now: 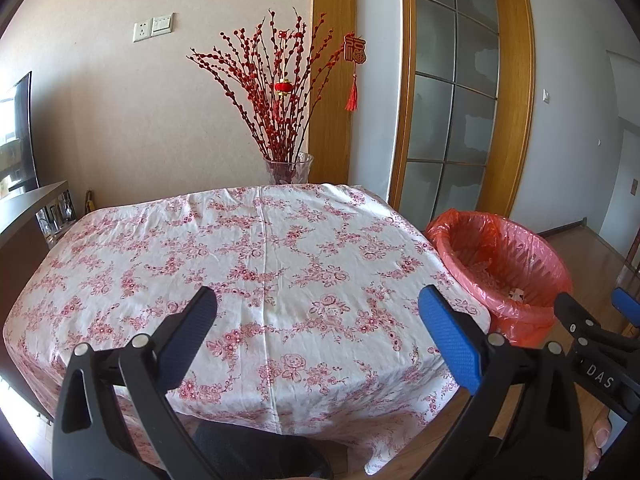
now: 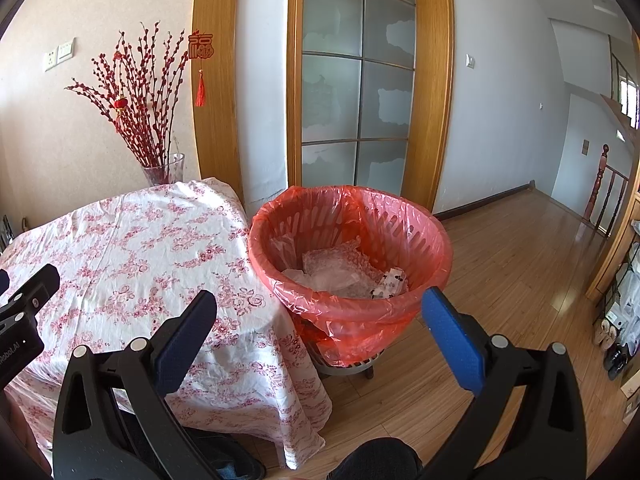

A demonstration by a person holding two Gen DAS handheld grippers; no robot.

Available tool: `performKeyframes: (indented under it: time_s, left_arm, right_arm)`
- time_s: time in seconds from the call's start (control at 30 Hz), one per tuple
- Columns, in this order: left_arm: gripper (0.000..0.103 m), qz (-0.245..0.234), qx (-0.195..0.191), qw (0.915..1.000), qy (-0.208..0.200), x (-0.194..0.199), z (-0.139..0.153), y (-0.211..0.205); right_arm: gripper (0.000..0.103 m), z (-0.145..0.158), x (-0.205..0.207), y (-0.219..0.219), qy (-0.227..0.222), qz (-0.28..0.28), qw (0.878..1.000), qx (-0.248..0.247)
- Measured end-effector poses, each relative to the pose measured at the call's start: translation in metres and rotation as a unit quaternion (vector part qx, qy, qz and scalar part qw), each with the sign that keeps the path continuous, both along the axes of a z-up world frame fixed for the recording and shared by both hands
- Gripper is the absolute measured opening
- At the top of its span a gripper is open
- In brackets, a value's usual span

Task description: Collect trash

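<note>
A waste bin lined with a red plastic bag [image 2: 352, 248] stands on the floor right of the table; it also shows in the left wrist view [image 1: 500, 264]. Clear plastic wrap and crumpled paper trash [image 2: 340, 272] lie inside it. My left gripper [image 1: 318, 320] is open and empty above the near part of the table with the floral cloth [image 1: 248, 264]. My right gripper [image 2: 320, 320] is open and empty, in front of the bin's near rim. No loose trash shows on the cloth.
A glass vase of red branches [image 1: 286, 168] stands behind the table's far edge. A wood-framed glass door [image 2: 356, 88] is behind the bin. Wooden floor [image 2: 520, 264] stretches to the right. A dark cabinet [image 1: 24, 224] stands left of the table.
</note>
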State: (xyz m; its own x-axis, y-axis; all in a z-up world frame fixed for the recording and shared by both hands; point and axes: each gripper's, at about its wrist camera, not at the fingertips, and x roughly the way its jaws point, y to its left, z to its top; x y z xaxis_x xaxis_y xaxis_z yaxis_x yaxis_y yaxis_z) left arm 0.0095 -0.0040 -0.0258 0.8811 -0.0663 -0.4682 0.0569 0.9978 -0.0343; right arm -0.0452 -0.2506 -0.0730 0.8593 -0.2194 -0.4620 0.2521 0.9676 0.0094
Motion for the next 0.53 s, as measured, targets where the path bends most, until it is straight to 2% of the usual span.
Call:
performKeyframes:
  time_s: [0.53]
  left_arm:
    - [0.099,-0.001,0.006,1.0000,-0.004,-0.0026,0.0028,-0.0029]
  right_arm:
    - [0.101,-0.0005,0.0010,0.0002,0.000,0.000,1.000,0.001]
